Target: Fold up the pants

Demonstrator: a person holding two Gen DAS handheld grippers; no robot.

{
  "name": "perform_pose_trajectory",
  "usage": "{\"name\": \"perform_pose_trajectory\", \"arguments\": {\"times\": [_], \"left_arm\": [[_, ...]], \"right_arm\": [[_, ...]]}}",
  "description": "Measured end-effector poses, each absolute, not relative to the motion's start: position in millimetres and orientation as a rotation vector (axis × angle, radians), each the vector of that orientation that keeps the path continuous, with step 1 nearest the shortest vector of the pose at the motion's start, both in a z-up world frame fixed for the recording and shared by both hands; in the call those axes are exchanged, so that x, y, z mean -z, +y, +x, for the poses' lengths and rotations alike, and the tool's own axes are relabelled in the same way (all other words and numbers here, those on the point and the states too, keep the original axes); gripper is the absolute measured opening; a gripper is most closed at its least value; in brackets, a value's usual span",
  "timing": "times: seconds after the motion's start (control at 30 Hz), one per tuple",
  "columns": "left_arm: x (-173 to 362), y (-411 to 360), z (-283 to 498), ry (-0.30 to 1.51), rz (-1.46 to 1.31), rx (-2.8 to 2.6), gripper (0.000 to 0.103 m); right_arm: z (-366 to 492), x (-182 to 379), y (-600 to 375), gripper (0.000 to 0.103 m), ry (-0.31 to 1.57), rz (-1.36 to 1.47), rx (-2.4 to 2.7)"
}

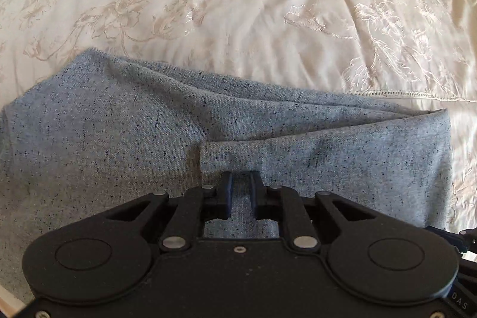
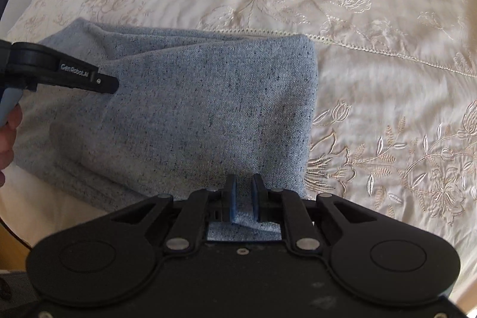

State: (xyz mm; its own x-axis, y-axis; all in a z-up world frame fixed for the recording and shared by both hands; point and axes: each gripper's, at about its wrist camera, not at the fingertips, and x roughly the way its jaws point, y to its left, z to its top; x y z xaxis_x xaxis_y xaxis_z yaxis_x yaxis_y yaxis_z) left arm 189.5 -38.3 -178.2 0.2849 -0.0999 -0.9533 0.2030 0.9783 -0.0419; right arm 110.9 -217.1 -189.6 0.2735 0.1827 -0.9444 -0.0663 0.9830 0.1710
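Pants [image 2: 184,109] lie folded on the embroidered cream bedspread [image 2: 372,20], long axis running left to right, straight ahead of both grippers. Right gripper [image 2: 243,184] pinches cloth at the near right corner between narrow jaws; left gripper [image 1: 241,182] holds a fold of the near edge likewise. The bedspread around looks soft and rumpled.

Bare bedspread [image 2: 372,85] right of pants [image 2: 193,109], left gripper [image 2: 113,87] perhaps crowding left
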Motion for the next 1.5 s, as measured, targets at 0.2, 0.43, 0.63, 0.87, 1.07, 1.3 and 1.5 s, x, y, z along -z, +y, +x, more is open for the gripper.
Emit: {"name": "perform_pose_trajectory", "arguments": {"times": [0.2, 0.43, 0.63, 0.87, 1.07, 1.3, 1.5], "left_arm": [[155, -17, 167, 1.257, 0.071, 0.141, 0.022], [161, 29, 120, 1.339, 0.011, 0.036, 0.021], [154, 53, 101, 1.326, -0.002, 0.073, 0.022], [115, 116, 111, 1.218, 0.059, 0.077, 0.023], [95, 209, 133, 1.169, 0.006, -0.024, 0.023], [108, 300, 159, 1.168, -0.072, -0.091, 0.023], [142, 339, 170, 1.243, -0.166, -0.059, 0.050]], "right_arm": [[114, 193, -221, 0.012, 1.291, 0.117, -0.186], [107, 178, -232, 0.014, 1.260, 0.120, -0.209], [103, 156, -230, 0.015, 1.211, 0.131, -0.180], [101, 118, -200, 0.016, 1.126, 0.210, -0.087], [95, 101, -146, 0.016, 1.098, 0.301, -0.040], [92, 90, -64, 0.016, 1.088, 0.238, -0.075], [96, 82, -23, 0.016, 1.087, 0.234, -0.068]]}}
